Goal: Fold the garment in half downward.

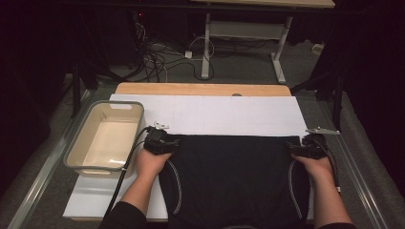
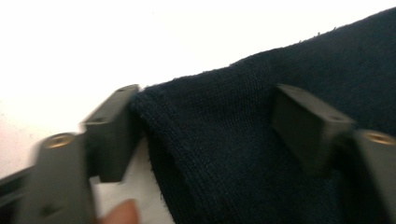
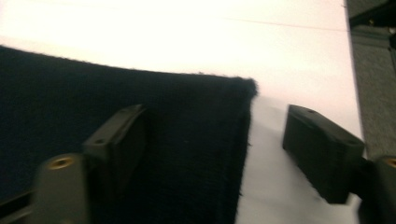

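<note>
High view: left gripper [image 1: 167, 138] and right gripper [image 1: 298, 144] straddle the dark knit cloth [image 1: 234, 176] corners, jaws part-open, pads not pressing. Closing too shallow could let a corner slip.

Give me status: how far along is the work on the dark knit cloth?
Done: the dark knit cloth lies spread flat on the white sheet. In hand: the left gripper and right gripper sit at its two far corners, jaws straddling each corner edge with gaps showing, so no grip yet. Left, probably: closing on the corners and folding or lifting. The beige bin holds nothing.
</note>
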`<move>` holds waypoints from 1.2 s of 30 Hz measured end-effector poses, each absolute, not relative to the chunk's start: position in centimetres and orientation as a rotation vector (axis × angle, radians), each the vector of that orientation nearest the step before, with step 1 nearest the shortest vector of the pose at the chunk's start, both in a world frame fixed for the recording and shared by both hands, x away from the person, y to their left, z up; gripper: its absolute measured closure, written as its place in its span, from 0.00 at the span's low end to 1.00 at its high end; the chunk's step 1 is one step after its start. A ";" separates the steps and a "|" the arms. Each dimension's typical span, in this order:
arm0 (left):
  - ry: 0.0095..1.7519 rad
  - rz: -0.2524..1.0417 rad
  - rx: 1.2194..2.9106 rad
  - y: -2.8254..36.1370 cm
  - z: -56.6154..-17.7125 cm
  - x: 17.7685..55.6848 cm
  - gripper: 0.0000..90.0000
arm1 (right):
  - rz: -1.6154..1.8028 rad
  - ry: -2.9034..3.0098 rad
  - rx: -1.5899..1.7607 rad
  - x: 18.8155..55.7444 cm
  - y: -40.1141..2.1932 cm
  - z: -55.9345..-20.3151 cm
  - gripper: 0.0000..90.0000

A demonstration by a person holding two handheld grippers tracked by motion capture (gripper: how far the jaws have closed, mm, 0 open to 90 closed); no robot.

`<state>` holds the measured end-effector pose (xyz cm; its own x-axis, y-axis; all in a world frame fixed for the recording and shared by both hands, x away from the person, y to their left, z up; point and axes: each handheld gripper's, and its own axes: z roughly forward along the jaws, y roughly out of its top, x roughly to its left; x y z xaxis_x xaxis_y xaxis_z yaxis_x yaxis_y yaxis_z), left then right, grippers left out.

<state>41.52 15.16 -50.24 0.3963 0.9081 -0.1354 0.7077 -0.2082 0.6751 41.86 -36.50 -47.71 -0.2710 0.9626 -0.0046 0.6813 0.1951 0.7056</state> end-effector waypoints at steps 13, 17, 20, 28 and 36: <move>1.256 0.373 1.960 15.0 -49.2 40.8 0.85 | 0.961 2.085 1.408 40.5 -35.8 -47.1 0.93; 1.230 0.433 1.924 15.1 -47.5 40.9 0.86 | 1.012 2.003 1.341 40.0 -36.0 -45.0 0.94; 1.229 0.462 1.888 15.4 -46.2 41.5 0.86 | 1.037 1.949 1.306 40.2 -36.1 -43.4 0.94; 1.295 0.441 1.831 15.5 -45.7 44.0 0.44 | 1.052 1.942 1.391 42.7 -36.5 -43.9 0.64; 1.131 0.372 1.864 15.2 -45.9 40.4 0.27 | 1.045 2.011 1.354 38.8 -36.9 -44.1 0.33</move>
